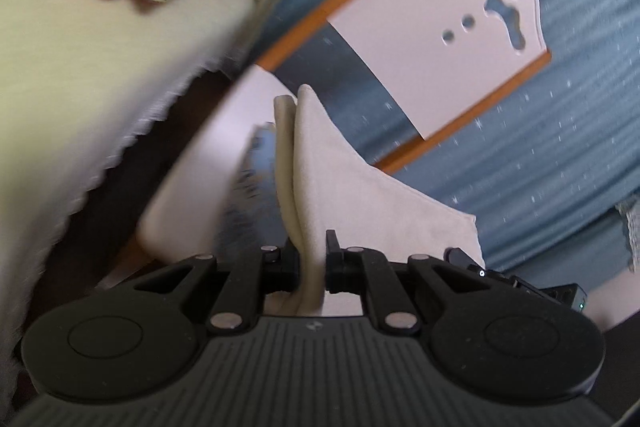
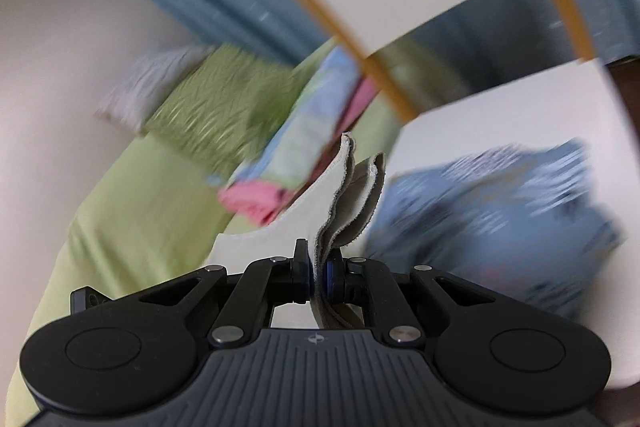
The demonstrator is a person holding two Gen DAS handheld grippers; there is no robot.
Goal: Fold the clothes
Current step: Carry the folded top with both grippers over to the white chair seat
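Both tongs clamped on cream cloth: left gripper, right gripper pinch doubled edges of cream garment, carried mid-fold. Next: find flat spot ahead, lay down evenly.

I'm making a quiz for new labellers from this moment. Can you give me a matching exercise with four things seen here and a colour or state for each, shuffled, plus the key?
Things:
1. cream cloth
2. chair back
3. crumpled garment on the chair seat
4. bedsheet

Colours or states:
A. light green, spread flat
B. pinched in both the left gripper and the right gripper
C. blue, in a heap
D. white panel with cut-out holes and an orange-brown edge

Pairs: 1-B, 2-D, 3-C, 4-A
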